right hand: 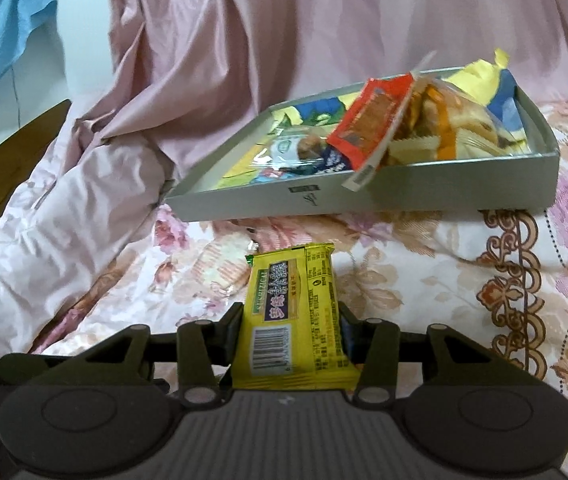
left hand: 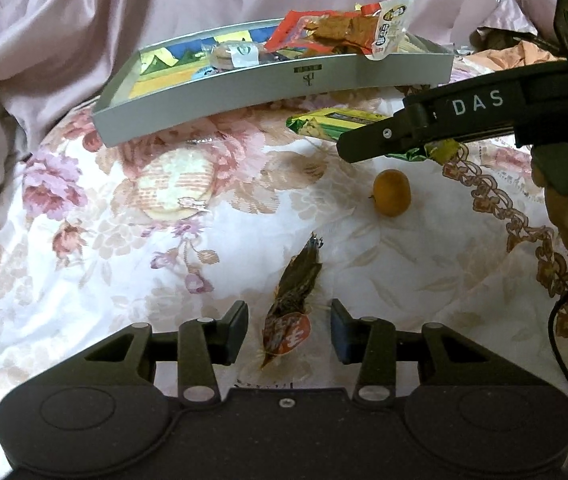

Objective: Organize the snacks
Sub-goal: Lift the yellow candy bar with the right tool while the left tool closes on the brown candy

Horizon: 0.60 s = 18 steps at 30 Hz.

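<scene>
Down at the near edge of the left wrist view, the left gripper (left hand: 289,330) hangs with its jaws spread, and a dark brown snack packet (left hand: 293,300) with an orange label lies on the cloth between the fingertips, touching neither. Its long axis runs away from the gripper, leaning a little to the right, with the crimped dark end farthest off and the orange label end nearest.

All of it rests on a floral bedspread (left hand: 84,280), white with pink and tan roses and a brown scrolled border. Pink crumpled bedding (right hand: 244,60) is heaped behind, and a blue cloth (right hand: 0,32) hangs at the far left.

Over on the right, the right gripper (right hand: 291,336) is clenched on a yellow snack bar (right hand: 295,320), held above the bedspread. The bar's long axis points straight ahead along the fingers, barcode end nearest, green-edged end forward toward a grey tray (right hand: 244,202). That tray sits tilted on the bedding, with a red packet (right hand: 367,128) and other wrapped snacks piled in it.

Also on the bedspread, a small orange fruit (left hand: 391,192) sits near the right gripper, and a round rice cracker in clear wrap (left hand: 176,184) lies just before the tray.
</scene>
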Motion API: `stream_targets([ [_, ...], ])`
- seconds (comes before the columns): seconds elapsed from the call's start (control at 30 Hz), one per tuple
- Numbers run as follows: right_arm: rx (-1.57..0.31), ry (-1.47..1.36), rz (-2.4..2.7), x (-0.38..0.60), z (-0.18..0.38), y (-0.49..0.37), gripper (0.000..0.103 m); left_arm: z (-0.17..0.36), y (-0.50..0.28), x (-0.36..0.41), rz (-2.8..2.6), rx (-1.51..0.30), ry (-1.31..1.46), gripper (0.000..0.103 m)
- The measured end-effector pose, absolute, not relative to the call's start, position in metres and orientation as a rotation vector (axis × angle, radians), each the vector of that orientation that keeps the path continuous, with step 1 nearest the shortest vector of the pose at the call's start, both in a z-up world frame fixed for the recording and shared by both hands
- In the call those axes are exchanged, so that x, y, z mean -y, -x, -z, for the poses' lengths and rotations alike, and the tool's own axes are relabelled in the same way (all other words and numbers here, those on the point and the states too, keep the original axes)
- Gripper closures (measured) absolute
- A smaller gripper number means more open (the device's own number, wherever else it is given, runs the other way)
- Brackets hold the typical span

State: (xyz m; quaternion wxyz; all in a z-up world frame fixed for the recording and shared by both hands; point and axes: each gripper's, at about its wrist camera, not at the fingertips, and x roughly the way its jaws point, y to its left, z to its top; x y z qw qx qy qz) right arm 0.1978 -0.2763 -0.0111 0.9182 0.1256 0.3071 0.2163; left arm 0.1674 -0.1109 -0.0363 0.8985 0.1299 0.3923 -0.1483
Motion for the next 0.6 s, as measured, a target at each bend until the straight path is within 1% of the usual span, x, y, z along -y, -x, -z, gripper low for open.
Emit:
stream_targets([
  [0.17, -0.617, -0.235, -0.455, 0.273, 0.009, -0.193, 0.052, 0.035, -0.159, 0.117, 0.296, -0.786, -0.359, 0.058],
  [0.57, -0.57, -0.221, -0.44, 0.275, 0.003, -0.178, 0.052, 0.037, -0.144, 0.125, 0.287, -0.734, -0.421, 0.059],
  [0.6, -0.566, -0.218, -0.441, 0.274, 0.002, -0.178, 0.052, 0.036, -0.143, 0.125, 0.289, -0.728, -0.429, 0.065],
])
